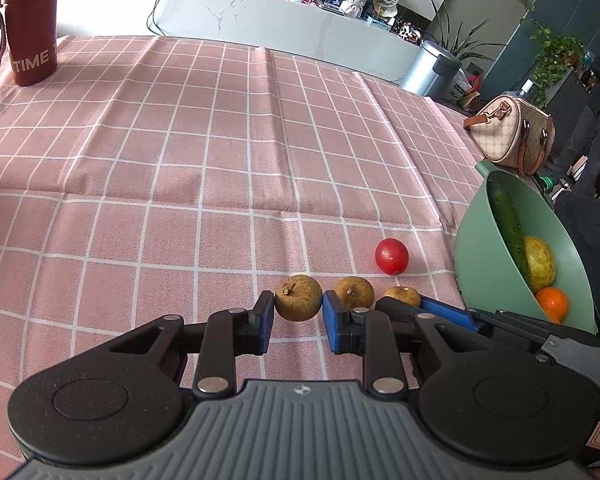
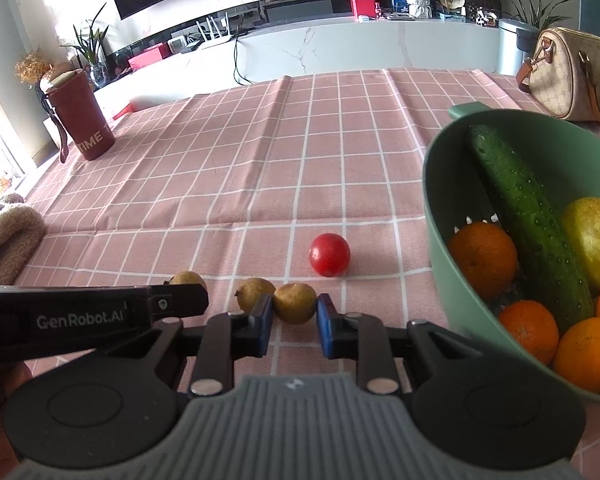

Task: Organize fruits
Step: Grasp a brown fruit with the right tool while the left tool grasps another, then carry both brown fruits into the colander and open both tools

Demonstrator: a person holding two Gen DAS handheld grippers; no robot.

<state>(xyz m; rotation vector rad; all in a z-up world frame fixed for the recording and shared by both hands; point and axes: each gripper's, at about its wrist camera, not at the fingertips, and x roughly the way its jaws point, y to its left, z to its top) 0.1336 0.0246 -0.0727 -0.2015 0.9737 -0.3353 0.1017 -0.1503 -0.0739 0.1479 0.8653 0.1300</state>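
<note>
Three small brown fruits lie in a row on the pink checked tablecloth [image 1: 180,140]. My left gripper [image 1: 299,309] is shut on the left brown fruit [image 1: 298,296], its blue pads pressing both sides. The middle brown fruit [image 1: 354,291] sits free. My right gripper [image 2: 295,314] is shut on the right brown fruit [image 2: 295,302]; its fingers [image 1: 450,314] show beside that fruit [image 1: 402,295] in the left wrist view. The left gripper's body [image 2: 100,316] hides most of the left fruit [image 2: 188,279]. A red tomato [image 2: 329,255] rests just beyond the row.
A green bowl [image 2: 436,200] at the right holds a cucumber [image 2: 528,216], a pear [image 2: 592,236] and several oranges. A maroon tumbler [image 1: 30,28] stands far left, a patterned handbag [image 2: 568,76] far right, a beige knitted cloth [image 2: 8,236] at the left edge.
</note>
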